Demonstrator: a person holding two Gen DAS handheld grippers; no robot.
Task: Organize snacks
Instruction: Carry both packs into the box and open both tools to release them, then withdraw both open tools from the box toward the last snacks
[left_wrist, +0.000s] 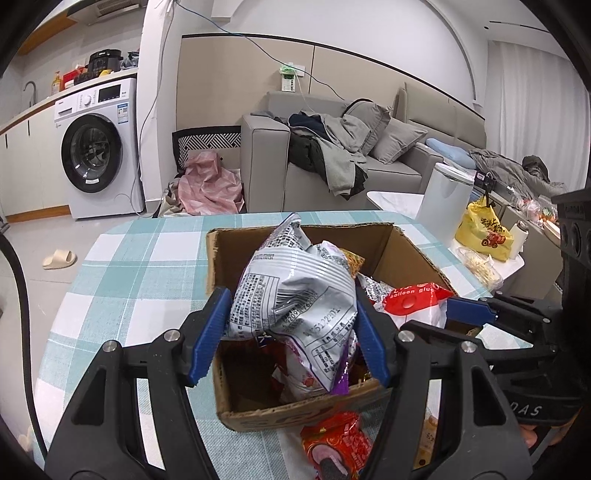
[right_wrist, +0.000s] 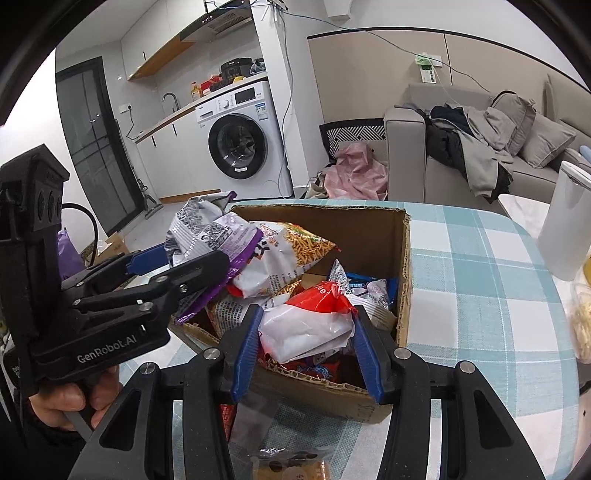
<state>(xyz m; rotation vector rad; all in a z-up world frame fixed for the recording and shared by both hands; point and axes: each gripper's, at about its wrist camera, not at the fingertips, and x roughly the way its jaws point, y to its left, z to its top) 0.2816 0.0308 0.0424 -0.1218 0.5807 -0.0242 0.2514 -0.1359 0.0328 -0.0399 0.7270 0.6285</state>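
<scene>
Left wrist view: the left gripper (left_wrist: 291, 332) is clamped on a silver-and-purple snack bag (left_wrist: 295, 302), held over the open cardboard box (left_wrist: 221, 266) just ahead, above other packets inside.

Right wrist view: the right gripper (right_wrist: 306, 332) squeezes a red-and-white packet (right_wrist: 310, 321) over the box's near edge; an orange noodle-snack bag (right_wrist: 295, 251) lies beyond.

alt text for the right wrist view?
The right gripper grips a red-and-white plastic snack bag over an open brown cardboard box of snacks on a teal checked tablecloth; the left gripper holds a silver-and-purple bag.
</scene>
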